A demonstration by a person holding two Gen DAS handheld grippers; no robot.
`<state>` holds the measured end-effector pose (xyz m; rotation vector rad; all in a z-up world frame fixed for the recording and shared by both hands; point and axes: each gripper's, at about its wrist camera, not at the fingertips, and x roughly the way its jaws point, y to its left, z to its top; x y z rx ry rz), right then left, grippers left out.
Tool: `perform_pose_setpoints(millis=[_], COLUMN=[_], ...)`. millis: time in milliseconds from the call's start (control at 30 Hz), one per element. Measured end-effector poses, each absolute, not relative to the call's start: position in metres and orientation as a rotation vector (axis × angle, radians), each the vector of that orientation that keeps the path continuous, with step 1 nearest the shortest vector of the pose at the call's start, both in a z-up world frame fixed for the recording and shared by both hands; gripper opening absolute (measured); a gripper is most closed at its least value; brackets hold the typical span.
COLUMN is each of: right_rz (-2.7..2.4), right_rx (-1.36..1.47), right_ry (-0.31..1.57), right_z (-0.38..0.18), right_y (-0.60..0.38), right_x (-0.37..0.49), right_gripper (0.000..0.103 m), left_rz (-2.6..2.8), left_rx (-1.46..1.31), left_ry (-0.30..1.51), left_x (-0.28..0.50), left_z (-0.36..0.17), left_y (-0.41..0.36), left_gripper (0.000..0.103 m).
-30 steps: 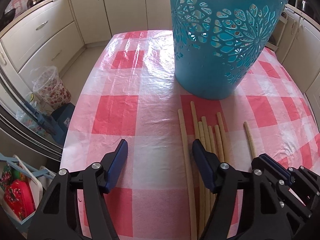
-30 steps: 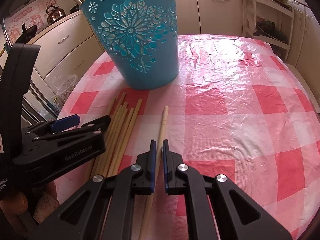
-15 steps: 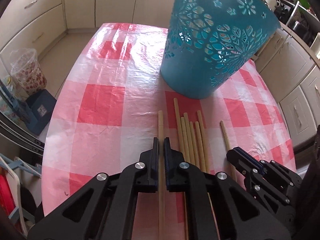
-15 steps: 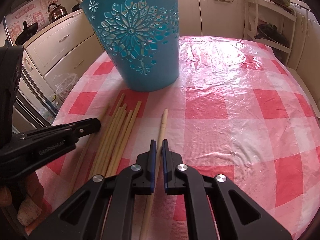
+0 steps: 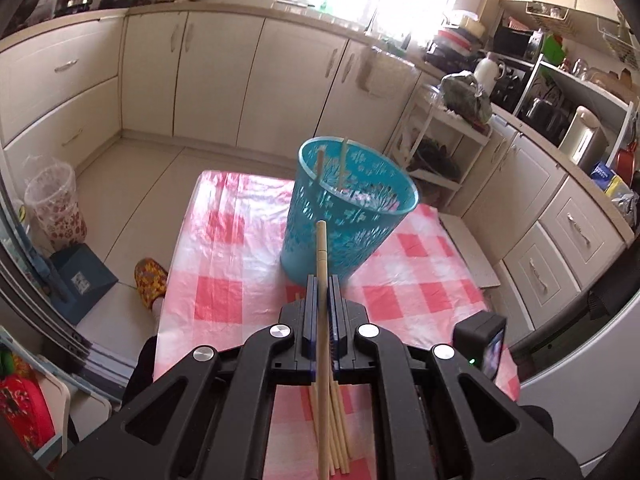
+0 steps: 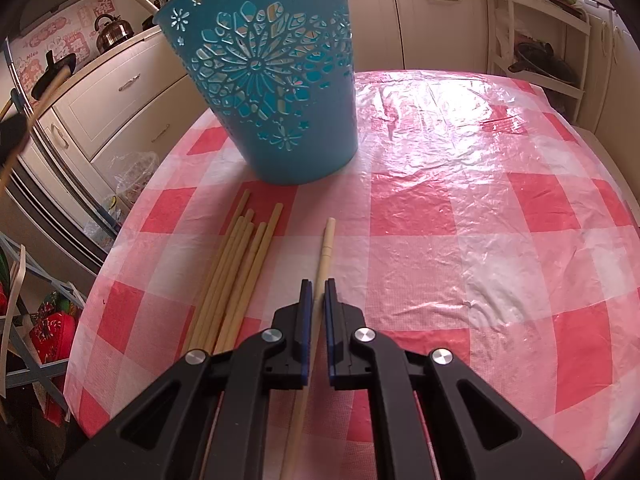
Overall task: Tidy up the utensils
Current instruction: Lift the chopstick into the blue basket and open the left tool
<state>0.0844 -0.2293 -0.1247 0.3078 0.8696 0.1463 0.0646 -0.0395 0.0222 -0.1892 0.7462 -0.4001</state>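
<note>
A pale wooden chopstick [image 5: 322, 280] is clamped between the jaws of the left gripper [image 5: 322, 284], which is seen raised above the table [image 5: 224, 280]; the stick's tip is pointed toward the blue openwork basket [image 5: 344, 216]. Two more sticks [image 5: 343, 160] are seen leaning inside that basket against its far wall. Under the left gripper, a loose bundle of chopsticks [image 5: 340, 432] is left lying on the red-and-white checked cloth. In the right wrist view, the right gripper [image 6: 316, 300] is closed on a single chopstick [image 6: 326, 248] that lies flat on the cloth, its far end pointed at the basket [image 6: 272, 80]. The bundle [image 6: 236, 276] is seen just to the left of that stick, apart from it, with its ends near the basket's base.
</note>
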Motion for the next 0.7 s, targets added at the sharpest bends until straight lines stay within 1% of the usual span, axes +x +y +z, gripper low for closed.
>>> perform_pose_setpoints(millis=[200, 400, 533, 700], right_rz=[0.146, 0.153, 0.163, 0.179], right_rx=[0.309, 0.318, 0.34, 0.362], right_ry=[0.869, 0.869, 0.869, 0.869], right_z=[-0.125, -0.124, -0.125, -0.126], right_y=[-0.229, -0.232, -0.235, -0.241], right_x=[0.084, 0.084, 0.085, 0.085], right_gripper=[0.006, 0.006, 0.006, 0.006], left_rz=[-0.406, -0.364, -0.28, -0.15], left_rx=[-0.197, -0.209, -0.221, -0.235], left_ry=[0.567, 0.409, 0.332, 0.274], left_x=[0.08, 0.121, 0.157, 0.197], left_z=[0.087, 0.124, 0.134, 0.119], left_y=[-0.053, -0.08, -0.097, -0.11], left_gripper=[0.005, 0.005, 0.005, 0.005])
